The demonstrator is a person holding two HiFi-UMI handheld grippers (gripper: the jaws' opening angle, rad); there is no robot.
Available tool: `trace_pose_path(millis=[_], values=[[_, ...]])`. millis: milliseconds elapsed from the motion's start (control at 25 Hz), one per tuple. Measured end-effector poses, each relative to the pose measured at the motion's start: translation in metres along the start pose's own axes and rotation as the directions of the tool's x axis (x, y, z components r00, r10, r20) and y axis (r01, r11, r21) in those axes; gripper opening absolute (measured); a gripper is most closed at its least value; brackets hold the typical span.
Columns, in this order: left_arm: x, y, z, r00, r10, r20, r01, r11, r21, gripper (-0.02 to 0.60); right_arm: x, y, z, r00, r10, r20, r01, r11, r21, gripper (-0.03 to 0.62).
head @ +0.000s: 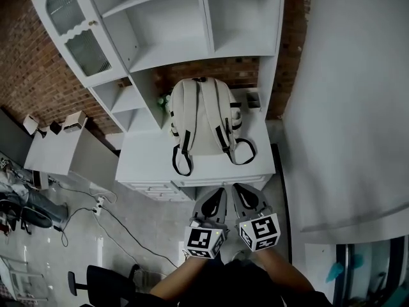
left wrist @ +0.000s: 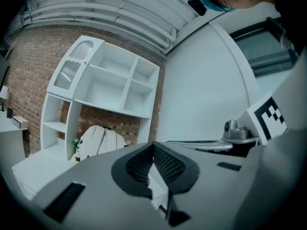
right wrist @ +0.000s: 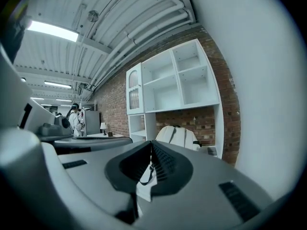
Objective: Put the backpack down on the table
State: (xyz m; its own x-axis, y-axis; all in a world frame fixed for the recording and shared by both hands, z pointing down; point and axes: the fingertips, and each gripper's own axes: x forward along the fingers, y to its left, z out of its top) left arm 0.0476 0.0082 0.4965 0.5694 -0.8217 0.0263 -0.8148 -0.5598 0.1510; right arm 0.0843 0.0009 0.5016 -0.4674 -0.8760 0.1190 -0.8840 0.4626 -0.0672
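Backpack (head: 203, 117): set upright on table (head: 144, 162), step judged done; left tongs (head: 220, 194) and right tongs (head: 239, 192) closed, empty, well apart from it; next, only keeping clear.

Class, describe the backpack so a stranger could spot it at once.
Find the white shelf unit against the brick wall, then the white table beneath it. The backpack stands there upright: cream, its dark strap ends looping forward, the largest thing there.
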Motion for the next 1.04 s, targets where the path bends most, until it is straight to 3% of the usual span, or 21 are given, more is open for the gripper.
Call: trace_pose_path(millis=[360,1040], values=[[-0.027,-0.031,0.0,0.999,0.032,0.011,-0.033,0.998,0.056,0.017,-0.042,0.016,-0.001,1.0,-0.015,0.014,0.017,0.993,-0.121,0.018],[-0.031,-0.011,0.004,0.999,0.032,0.029,-0.034,0.996,0.077,0.017,-0.027,0.033,0.01,0.999,-0.019,0.036,0.023,0.993,-0.116,0.018]])
